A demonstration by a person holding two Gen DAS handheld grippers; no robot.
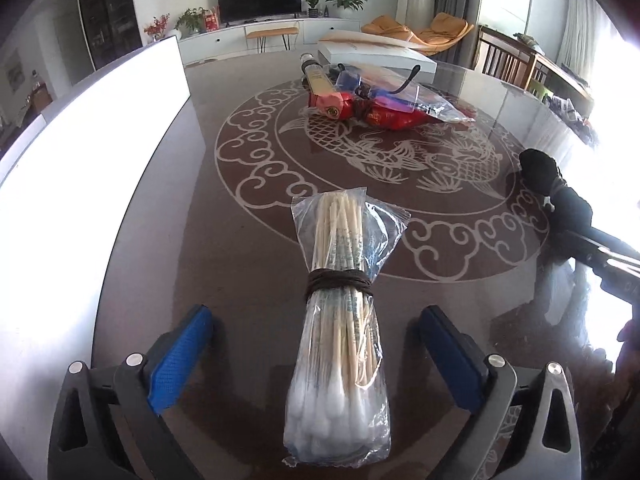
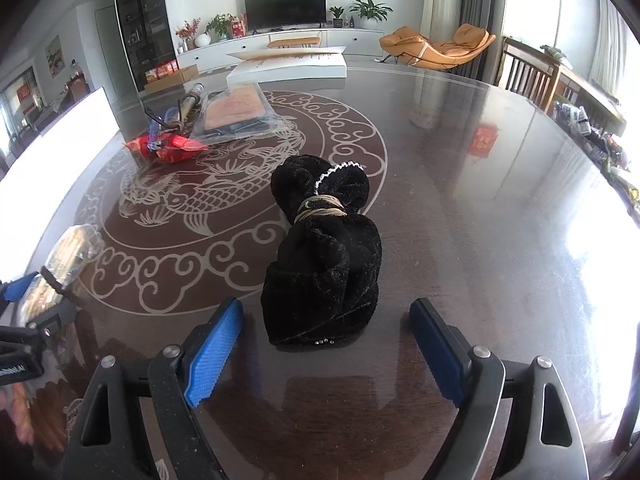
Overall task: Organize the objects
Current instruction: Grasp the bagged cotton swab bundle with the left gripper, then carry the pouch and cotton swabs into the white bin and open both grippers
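A clear bag of cotton swabs, tied with a dark band, lies on the dark table between the blue pads of my open left gripper; the pads do not touch it. A black velvet bundle, tied with a tan cord, lies between the blue pads of my open right gripper, also untouched. The black bundle also shows at the right of the left wrist view, and the swab bag at the left of the right wrist view.
A pile of red packets, a pen-like tube and clear bags lies at the table's middle far side. A white flat box sits behind it. A white board stands along the left. Chairs line the right edge.
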